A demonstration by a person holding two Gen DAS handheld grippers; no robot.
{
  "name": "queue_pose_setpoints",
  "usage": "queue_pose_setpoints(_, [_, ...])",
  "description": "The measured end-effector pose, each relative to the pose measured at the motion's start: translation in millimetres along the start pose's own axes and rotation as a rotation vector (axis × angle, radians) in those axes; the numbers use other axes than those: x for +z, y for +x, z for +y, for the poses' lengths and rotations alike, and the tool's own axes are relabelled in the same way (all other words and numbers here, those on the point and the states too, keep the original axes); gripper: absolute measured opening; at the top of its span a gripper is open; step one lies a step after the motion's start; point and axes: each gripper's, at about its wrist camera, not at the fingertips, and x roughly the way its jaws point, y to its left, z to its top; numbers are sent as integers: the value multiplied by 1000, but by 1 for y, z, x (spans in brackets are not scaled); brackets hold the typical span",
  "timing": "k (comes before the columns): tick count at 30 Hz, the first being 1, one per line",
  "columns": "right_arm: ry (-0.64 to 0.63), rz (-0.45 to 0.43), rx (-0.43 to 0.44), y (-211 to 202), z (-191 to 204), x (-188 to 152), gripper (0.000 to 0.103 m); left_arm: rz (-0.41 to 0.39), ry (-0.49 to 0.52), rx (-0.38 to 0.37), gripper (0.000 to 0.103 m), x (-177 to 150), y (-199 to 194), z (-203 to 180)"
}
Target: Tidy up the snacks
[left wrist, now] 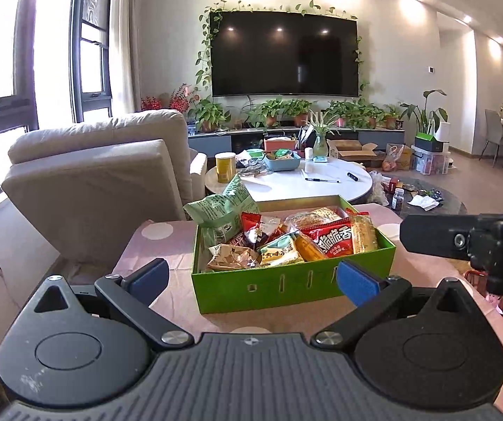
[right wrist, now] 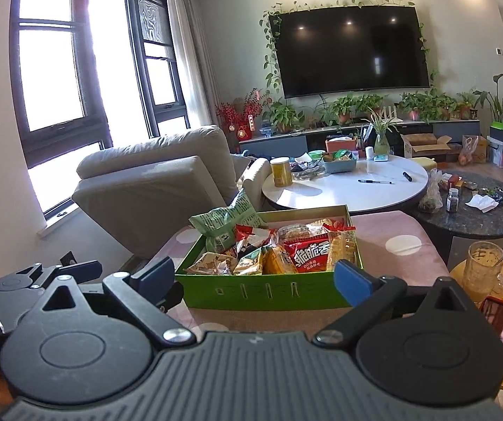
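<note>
Snacks piled in a green box [left wrist: 286,289] on the pink-clothed table [left wrist: 167,249].

Left gripper [left wrist: 251,279] hangs wide and empty before the box's near wall; right gripper [right wrist: 255,279] beside it, equally wide, holds nothing. Both probably pause to choose a packet. Green bag [left wrist: 221,212] leans over the left rim; red packet [left wrist: 334,240] lies flat among crinkled wrappers, loosely heaped.
</note>
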Motion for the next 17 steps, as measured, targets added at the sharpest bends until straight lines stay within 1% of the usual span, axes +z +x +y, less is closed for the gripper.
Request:
queue_pose_setpoints(7, [22,23,-4,5,-2,-4,101,9,-9,2,103,-3,2,2])
queue_pose_setpoints(17, [25,26,-9,6,0,-4,101,16,-9,-5,103,-5,2,1])
